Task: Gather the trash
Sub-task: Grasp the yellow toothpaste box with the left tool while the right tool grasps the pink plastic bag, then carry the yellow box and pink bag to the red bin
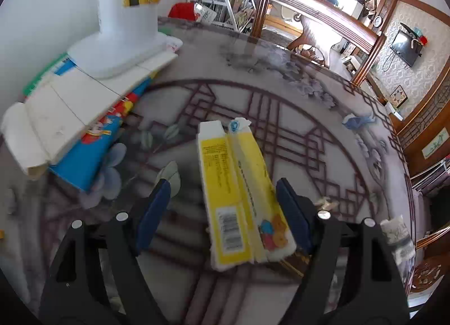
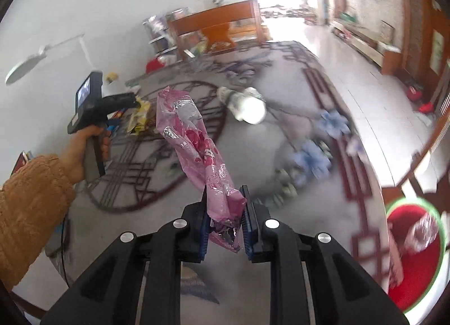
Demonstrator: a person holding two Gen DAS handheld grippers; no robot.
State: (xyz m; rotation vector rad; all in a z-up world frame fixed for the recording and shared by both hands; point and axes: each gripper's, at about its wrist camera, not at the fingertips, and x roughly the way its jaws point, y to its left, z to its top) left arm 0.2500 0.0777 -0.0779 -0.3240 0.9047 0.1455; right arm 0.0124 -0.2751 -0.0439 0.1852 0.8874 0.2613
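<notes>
A long yellow and white carton point(image 1: 239, 192) lies flat on the patterned table point(image 1: 323, 156). My left gripper point(image 1: 222, 187) stands open around it: the carton is close to the right finger, and a wide gap separates it from the left finger. In the right wrist view my right gripper point(image 2: 225, 212) is shut on the lower end of a crumpled pink plastic wrapper point(image 2: 194, 133), which sticks up and away above the table. That view also shows a hand point(image 2: 84, 145) in a tan sleeve at the left, and it holds the left gripper over the yellow carton point(image 2: 139, 118).
White foam pieces point(image 1: 70, 100) and a blue printed box point(image 1: 92, 150) are piled at the left against the wall. A blue paper scrap point(image 1: 357, 122) and a white crumpled cup point(image 2: 249, 105) lie on the table. A red bin point(image 2: 413, 254) stands below the table's right edge. Wooden chairs point(image 1: 309, 15) stand behind.
</notes>
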